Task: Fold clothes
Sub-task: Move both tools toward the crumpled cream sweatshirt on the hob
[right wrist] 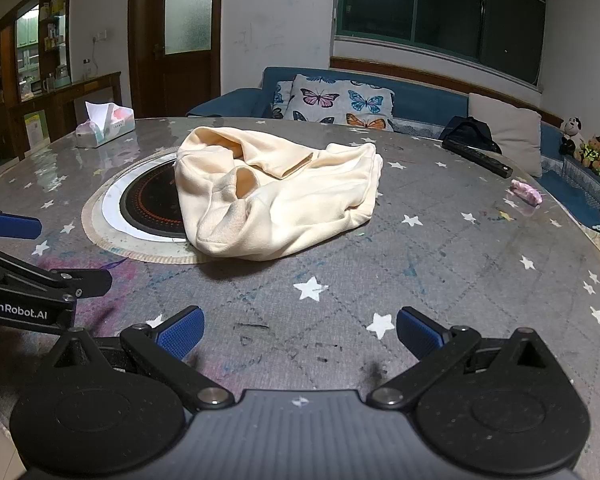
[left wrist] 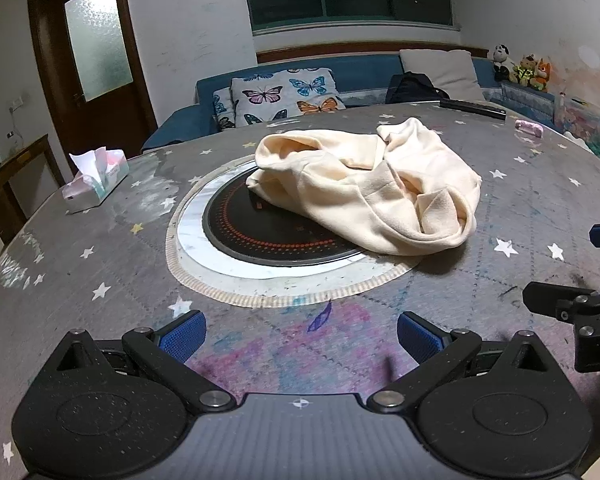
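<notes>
Cream-coloured fleece garment (left wrist: 374, 184) lies in a crumpled heap near the middle of a round counter (left wrist: 100, 248) covered in grey, star-printed cloth, its left part draped over a black circular hotplate (left wrist: 260, 228) set into the surface. Folding has not begun: the cloth is bunched, with a sleeve or cuff opening facing up and no edge laid flat. The sensible first move, judging from this, is to find two matching points such as shoulders or hem corners, pinch one with each tool, and lift and spread the garment flat before making any fold. The left tool (left wrist: 300, 338) hovers low over the near edge of the counter, its blue pads spread wide apart, holding and touching nothing. The right tool (right wrist: 300, 336) sits just beside it, equally wide open and empty. Both are well short of the garment.
</notes>
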A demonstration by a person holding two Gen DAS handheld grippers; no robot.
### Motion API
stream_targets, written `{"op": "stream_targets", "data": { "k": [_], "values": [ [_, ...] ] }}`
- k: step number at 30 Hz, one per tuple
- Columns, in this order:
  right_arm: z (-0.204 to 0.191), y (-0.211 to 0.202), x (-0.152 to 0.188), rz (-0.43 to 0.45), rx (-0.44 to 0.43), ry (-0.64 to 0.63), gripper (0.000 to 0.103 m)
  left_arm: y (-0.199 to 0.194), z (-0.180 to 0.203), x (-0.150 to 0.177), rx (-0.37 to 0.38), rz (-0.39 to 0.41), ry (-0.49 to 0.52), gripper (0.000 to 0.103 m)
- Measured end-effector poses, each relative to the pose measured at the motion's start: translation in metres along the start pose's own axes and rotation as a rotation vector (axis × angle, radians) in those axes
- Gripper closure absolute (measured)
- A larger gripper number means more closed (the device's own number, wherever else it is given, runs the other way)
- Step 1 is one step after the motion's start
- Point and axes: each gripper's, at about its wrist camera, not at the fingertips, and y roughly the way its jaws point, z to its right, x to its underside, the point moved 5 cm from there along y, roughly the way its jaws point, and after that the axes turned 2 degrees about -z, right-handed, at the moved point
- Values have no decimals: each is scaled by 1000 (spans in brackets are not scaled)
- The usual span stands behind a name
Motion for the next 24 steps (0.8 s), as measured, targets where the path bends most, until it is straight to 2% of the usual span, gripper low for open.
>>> {"op": "stream_targets", "data": {
  "k": [7,24],
  "values": [
    [1,7,-1,-6,-6,-3,0,4,6,0,10,-26,-3,0],
    [3,16,-5,-31,-5,1,0,14,10,-9,37,-27,15,0]
  ]
}}
